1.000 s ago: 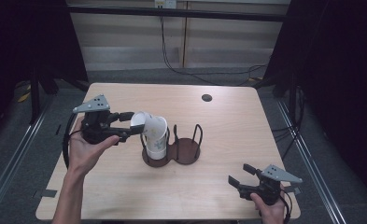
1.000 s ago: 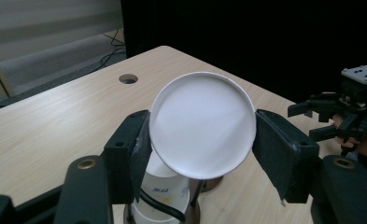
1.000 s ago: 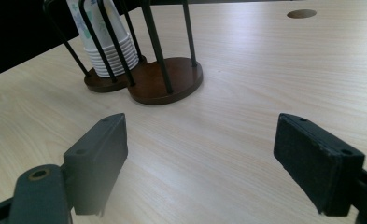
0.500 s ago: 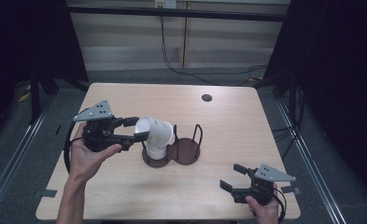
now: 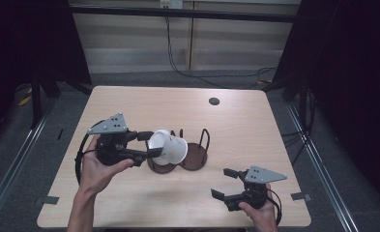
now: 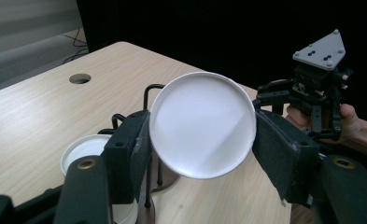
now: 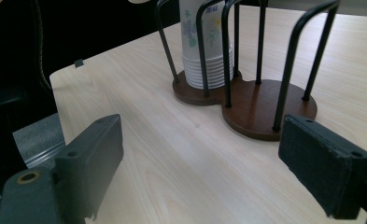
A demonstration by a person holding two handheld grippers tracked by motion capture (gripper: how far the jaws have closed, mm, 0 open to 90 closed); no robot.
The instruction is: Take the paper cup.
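Observation:
My left gripper (image 5: 149, 146) is shut on a white paper cup (image 5: 169, 148), held on its side above the left bay of a brown wire cup holder (image 5: 193, 159). In the left gripper view the cup's round bottom (image 6: 202, 121) faces the camera between the two pads (image 6: 137, 149), and a stack of cups (image 6: 85, 148) stands below in the holder. My right gripper (image 5: 222, 183) is open near the table's front edge, right of the holder. In its own view the right gripper (image 7: 214, 154) points at the holder base (image 7: 260, 109) and the printed cup stack (image 7: 204, 42).
The wooden table (image 5: 255, 130) has a small dark round hole (image 5: 214, 101) at the far right. The holder's right bay (image 5: 196, 157) holds nothing. Black curtains and cables lie beyond the table's far edge. A hand with the right gripper (image 6: 284, 100) appears in the left gripper view.
The left gripper has lifted the top cup off the stack and tipped it from upright onto its side. The right gripper has shifted a little to the left.

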